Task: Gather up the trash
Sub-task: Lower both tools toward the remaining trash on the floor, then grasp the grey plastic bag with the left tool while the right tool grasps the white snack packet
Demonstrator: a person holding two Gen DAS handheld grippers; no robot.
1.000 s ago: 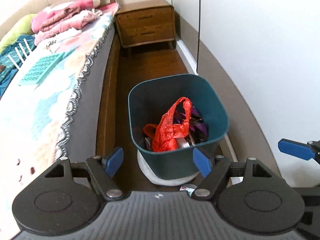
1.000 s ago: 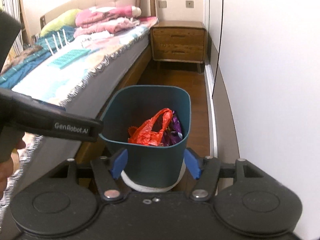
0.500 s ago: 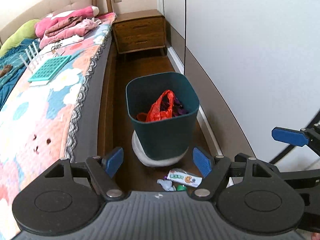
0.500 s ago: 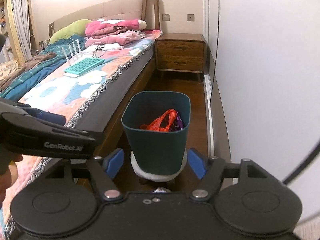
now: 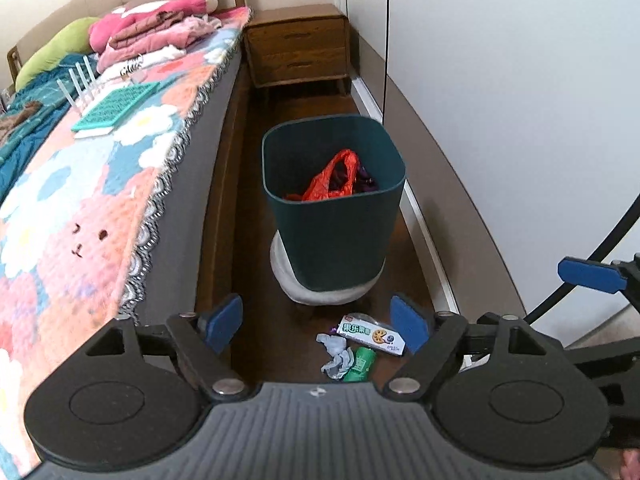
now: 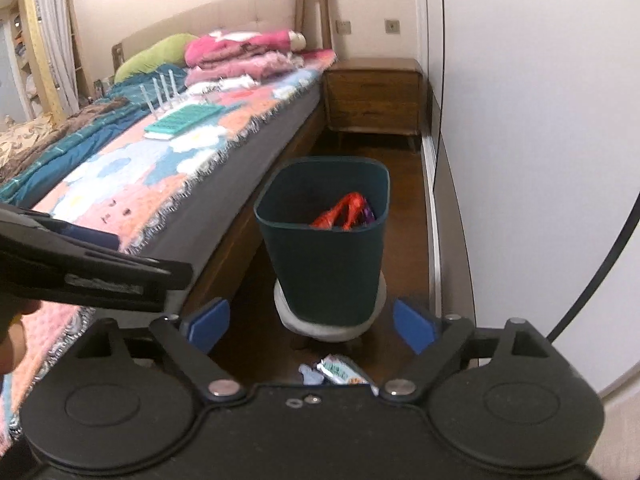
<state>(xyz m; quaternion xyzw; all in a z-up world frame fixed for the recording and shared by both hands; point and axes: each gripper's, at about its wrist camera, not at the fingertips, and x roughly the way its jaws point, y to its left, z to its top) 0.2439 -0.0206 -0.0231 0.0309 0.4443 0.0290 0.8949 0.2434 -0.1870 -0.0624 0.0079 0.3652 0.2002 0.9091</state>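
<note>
Teal bin (image 5: 336, 236); floor litter (image 5: 362, 350) nearby

even, soft daylight; fisheye bends the edges, corners vignetted black; right wrist view slightly blurred.

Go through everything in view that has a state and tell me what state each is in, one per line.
Trash bin: upright, partly filled.
Red plastic bag: inside the bin.
Snack box: lying on the floor.
Crumpled wrapper: on the floor.
Left gripper: opening, empty.
Right gripper: opening, empty.

A bed (image 5: 120, 184) flanks a dark wood floor (image 5: 248, 264), with a wooden nightstand (image 5: 298, 46) beyond.
</note>
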